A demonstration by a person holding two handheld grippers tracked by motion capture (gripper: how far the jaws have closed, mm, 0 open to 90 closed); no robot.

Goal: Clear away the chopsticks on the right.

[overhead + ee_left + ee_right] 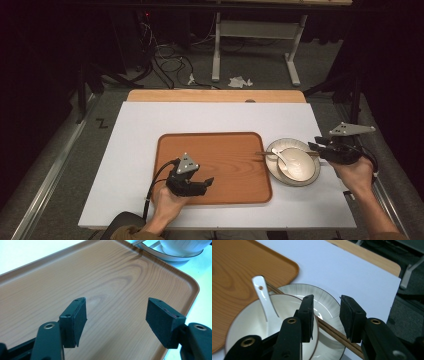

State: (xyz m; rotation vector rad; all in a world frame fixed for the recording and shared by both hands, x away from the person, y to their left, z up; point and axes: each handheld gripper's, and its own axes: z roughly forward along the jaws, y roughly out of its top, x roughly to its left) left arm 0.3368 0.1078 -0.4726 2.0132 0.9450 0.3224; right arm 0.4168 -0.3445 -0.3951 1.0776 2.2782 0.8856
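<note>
The right gripper (325, 316) hangs over the plate (329, 302), jaws partly open astride the wooden chopsticks (332, 331) lying beside the bowl (244, 325) and spoon (265, 301), gripping nothing. It looks poised to pick them up: lower, then close squarely. The left gripper (116, 315) waits wide open and empty over the bare wooden tray (75, 272) on the desk (140, 125).

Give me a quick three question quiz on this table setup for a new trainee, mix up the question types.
1. True or false: the wooden tray has dishes on it.
2. What rests inside the white bowl? A) fork B) white spoon C) cup
3. Fill in: the chopsticks lie across the ______, between the open jaws of the right gripper.

Key: 1 false; the left gripper hovers open over bare wood. 2 B. 3 plate.
</note>
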